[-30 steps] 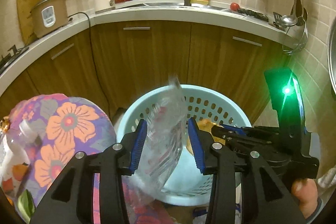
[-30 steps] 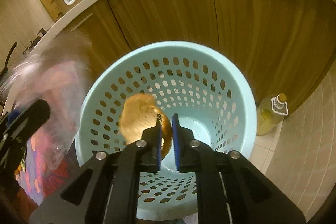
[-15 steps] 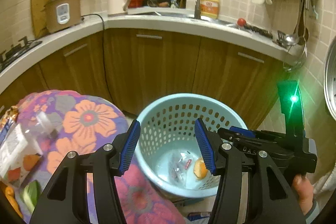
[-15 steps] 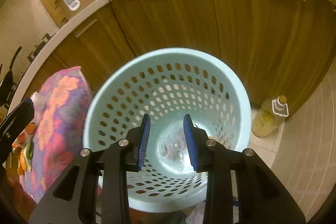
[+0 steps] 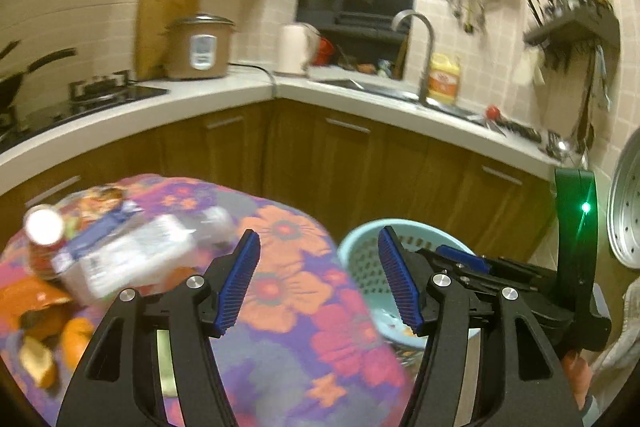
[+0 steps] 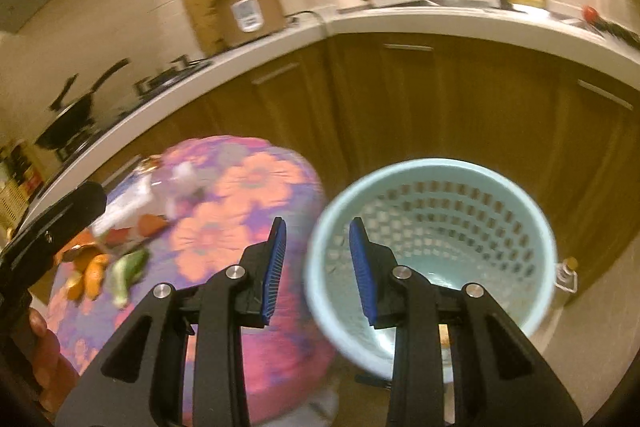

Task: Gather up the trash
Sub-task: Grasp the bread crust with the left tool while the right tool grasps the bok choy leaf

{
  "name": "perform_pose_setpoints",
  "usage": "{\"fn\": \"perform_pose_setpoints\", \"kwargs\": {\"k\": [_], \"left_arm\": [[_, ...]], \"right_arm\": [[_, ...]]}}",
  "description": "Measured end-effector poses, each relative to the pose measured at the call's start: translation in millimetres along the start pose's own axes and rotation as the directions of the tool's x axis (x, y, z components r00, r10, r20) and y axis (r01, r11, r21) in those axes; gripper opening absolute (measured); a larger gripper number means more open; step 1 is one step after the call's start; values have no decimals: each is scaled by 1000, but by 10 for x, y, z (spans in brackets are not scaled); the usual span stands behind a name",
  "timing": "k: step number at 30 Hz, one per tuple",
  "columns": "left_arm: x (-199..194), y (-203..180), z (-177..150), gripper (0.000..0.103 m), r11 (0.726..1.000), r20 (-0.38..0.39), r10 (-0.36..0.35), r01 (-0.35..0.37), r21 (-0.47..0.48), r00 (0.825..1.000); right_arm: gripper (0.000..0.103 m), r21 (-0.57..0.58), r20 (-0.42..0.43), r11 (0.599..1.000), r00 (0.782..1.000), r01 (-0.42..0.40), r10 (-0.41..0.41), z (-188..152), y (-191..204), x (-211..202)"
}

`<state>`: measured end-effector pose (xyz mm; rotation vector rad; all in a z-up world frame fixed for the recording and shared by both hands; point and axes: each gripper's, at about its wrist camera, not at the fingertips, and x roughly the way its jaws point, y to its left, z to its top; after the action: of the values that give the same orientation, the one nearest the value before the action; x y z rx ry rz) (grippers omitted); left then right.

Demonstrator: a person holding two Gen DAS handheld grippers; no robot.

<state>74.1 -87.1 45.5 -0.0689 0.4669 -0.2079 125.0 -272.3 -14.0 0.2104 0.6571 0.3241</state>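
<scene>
- My left tongs (image 5: 318, 283) hang with the blue pads spread wide and nothing between them.
- My right tongs (image 6: 316, 267) are parted too, gripping nothing.
- The pale blue perforated basket (image 6: 434, 173) stands on the floor in front of the wooden cabinets; the right tongs' right pad overlaps its near rim in the right wrist view.
- From the left wrist view the basket (image 5: 362, 239) sits just right of the round surface (image 5: 288, 291) with the flowered cloth, partly behind the right tongs' body.
- The remaining trash lies on the surface, well to the left of both tongs: a blurred clear plastic bottle with a white label (image 5: 132, 255), a red-labelled jar (image 5: 42, 239), orange peel (image 5: 36, 303).
- In the right wrist view I see more peel (image 6: 90, 271) and a green scrap (image 6: 128, 273) there.
- Both views are motion-blurred; I cannot make out what lies in the basket's bottom.
</scene>
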Motion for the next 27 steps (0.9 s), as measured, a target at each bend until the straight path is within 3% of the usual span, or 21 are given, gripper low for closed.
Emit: {"fn": "perform_pose_setpoints", "kwargs": {"k": [8, 13, 18, 21, 23, 25, 27], "left_arm": [[-601, 682, -150, 60, 987, 39, 141, -137, -89, 989], [-905, 1168, -347, 62, 955, 21, 267, -261, -140, 964], [-1090, 1621, -570, 69, 919, -33, 344, -343, -195, 939], [-1153, 1935, -703, 74, 895, -91, 367, -378, -235, 926], [-1177, 2103, -763, 75, 885, -123, 361, -381, -267, 924], [-1176, 2261, -829, 77, 879, -163, 340, -374, -296, 926], [-1149, 2381, -877, 77, 865, -204, 343, -393, -311, 917]], "right_arm": [[29, -96, -29, 990, 995, -99, 96, -133, 767, 138], [29, -143, -64, 979, 988, -147, 139, -217, 1152, 261], [29, -173, -103, 966, 979, -192, 176, -301, 1492, 390], [33, -189, -139, 959, 972, -213, 189, -357, 1697, 498], [52, -201, -153, 956, 971, -213, 184, -383, 1808, 568], [52, -219, -167, 952, 969, -215, 181, -406, 1912, 624], [52, -239, -188, 952, 971, -193, 149, -427, 1996, 700]]}}
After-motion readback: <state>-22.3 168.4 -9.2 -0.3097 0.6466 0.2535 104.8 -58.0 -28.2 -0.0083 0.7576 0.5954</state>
